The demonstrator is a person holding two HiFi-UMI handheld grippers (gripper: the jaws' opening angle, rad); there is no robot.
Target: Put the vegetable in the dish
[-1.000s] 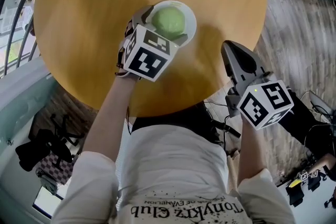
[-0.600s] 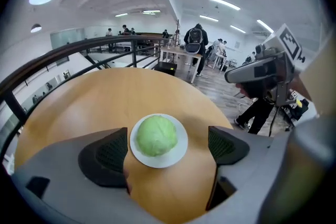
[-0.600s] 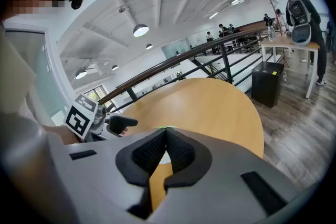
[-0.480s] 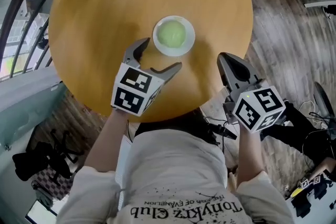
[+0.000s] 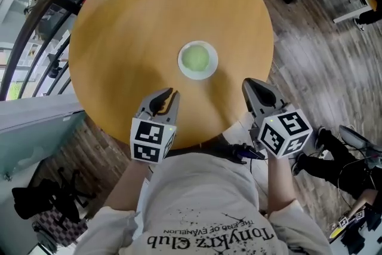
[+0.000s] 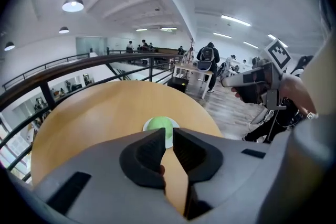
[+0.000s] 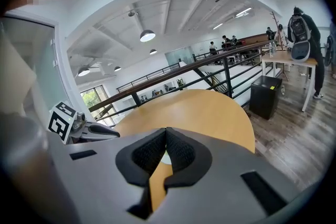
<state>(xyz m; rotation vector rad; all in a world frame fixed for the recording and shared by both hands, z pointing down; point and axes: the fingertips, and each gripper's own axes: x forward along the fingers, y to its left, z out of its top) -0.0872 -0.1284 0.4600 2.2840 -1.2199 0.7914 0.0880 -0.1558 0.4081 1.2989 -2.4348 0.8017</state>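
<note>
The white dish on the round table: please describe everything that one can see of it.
The dish is small, round, white and shallow, smooth like glazed ceramic. It stands upright on the wooden table, near its middle. A round, pale green vegetable lies in it and fills most of it, so only the rim shows. Nothing else touches it.

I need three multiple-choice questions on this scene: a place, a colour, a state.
1. Where does the vegetable lie? A on the bare table; B in the dish; C between a gripper's jaws.
2. Which colour has the dish? A white; B blue; C black.
3. How do the right gripper's jaws stand? A wide apart; B closed on the vegetable; C together, empty.
Answers: B, the green ball sits inside the rim; A, its rim is white; C, its jaws meet with nothing between.
</note>
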